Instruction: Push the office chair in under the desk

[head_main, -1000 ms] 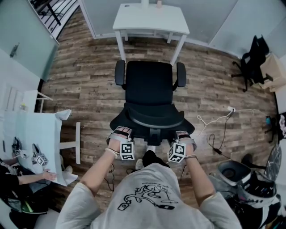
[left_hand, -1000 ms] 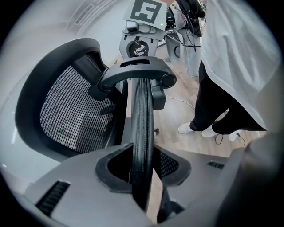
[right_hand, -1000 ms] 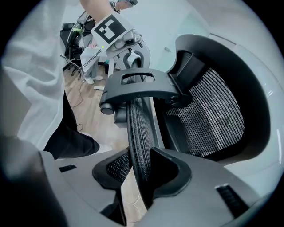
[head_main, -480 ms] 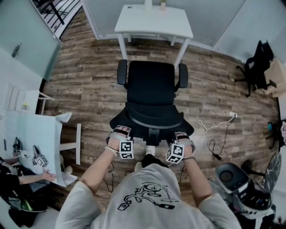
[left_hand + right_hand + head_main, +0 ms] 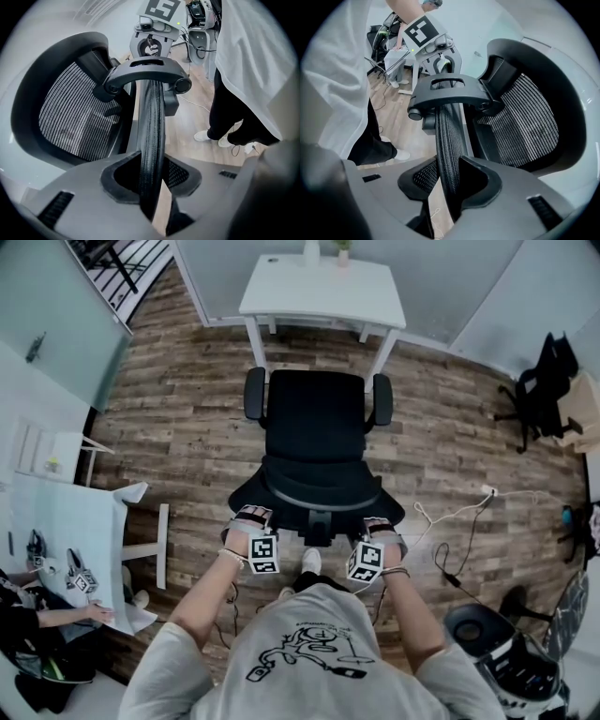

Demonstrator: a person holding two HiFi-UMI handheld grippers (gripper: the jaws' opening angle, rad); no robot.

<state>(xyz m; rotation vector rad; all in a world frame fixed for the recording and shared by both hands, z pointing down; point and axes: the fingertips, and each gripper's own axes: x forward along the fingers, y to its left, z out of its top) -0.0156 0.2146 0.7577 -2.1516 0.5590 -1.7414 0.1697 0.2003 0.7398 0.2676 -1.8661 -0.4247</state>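
Note:
A black office chair faces a white desk at the top of the head view, its seat front close to the desk legs. I stand behind its mesh backrest. My left gripper is shut on the backrest's top rim near its left end, and the rim runs between the jaws. My right gripper is shut on the same rim near its right end, with the edge pinched between its jaws.
A white table stands at the left, with a seated person's hand and spare grippers on it. Cables trail over the wooden floor at the right. Another black chair and a round helmet-like object sit further right.
The chair has rolled a little toward the desk with both grippers still on its backrest. The floor items at the right have slid back in the head view.

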